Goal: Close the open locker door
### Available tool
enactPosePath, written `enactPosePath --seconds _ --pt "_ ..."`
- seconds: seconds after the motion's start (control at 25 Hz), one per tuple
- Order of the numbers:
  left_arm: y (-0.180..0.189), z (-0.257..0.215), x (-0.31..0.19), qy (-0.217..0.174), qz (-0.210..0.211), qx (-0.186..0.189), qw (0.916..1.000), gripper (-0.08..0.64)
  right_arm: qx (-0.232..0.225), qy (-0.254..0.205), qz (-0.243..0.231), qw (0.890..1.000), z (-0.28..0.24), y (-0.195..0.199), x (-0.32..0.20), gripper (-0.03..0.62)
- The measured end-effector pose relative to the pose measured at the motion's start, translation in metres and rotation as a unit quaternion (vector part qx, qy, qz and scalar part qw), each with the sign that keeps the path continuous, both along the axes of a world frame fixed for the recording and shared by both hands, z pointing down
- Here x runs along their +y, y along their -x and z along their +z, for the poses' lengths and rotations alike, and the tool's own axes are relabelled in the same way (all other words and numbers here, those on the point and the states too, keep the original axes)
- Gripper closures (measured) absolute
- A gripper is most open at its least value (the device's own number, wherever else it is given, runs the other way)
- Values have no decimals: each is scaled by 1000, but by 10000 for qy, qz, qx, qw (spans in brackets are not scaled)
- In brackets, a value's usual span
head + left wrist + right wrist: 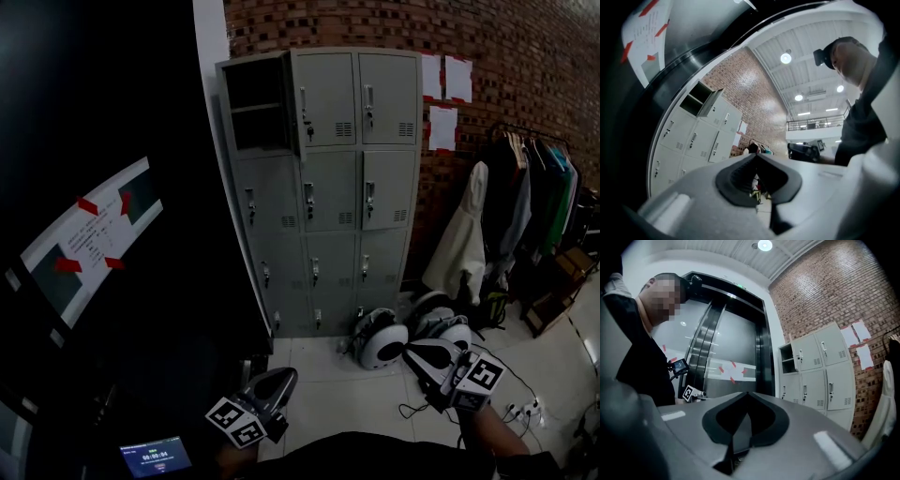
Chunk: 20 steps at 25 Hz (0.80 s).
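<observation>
A grey bank of lockers (323,187) stands against the brick wall, far ahead of both grippers. Its top-left compartment (255,108) is open, with its door (292,101) swung out, edge-on to me. The same open compartment shows in the left gripper view (696,99) and in the right gripper view (786,359). My left gripper (281,380) is low at the bottom centre, shut and empty, its jaws meeting at the tips (756,157). Low at the right, my right gripper (417,352) is also shut with nothing in it (747,394). Both are well short of the lockers.
Two white rounded devices (384,342) lie on the floor before the lockers. A clothes rack (534,187) and a white coat (464,239) stand at right. A dark curved wall with a taped sign (89,239) fills the left. Cables and a power strip (520,410) lie on the floor.
</observation>
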<state>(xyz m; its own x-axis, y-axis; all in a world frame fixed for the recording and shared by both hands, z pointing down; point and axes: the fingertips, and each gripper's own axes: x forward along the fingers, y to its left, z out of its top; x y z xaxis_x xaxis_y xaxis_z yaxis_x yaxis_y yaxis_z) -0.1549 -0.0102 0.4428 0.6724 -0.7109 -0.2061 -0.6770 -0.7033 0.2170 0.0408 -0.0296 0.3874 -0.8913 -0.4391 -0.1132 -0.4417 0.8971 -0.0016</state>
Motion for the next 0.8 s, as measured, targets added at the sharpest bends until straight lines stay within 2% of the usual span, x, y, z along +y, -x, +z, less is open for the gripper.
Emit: enactPosePath --seconds 0.24,0.4,0.48,0.68,0.8 --pt "7 11 -77 68 -159 -97 9998 558 -87 -21 -85 9999 12 8 -93 588" --pt "3 4 -143 -70 -477 -255 9985 558 -124 -235 -425 9987 9 7 -165 588" --pt "-2 -3 -180 -62 -687 -215 9974 558 -83 -345 -547 9979 9 1 -209 588" --pt "-17 -22 -259 -226 -1017 -344 9940 558 -49 -307 -1103 9934 -3 -1 -288 588" --pt "-23 -28 -298 -254 -1048 -448 9932 558 -124 -402 -1040 9937 -4 -5 -338 588"
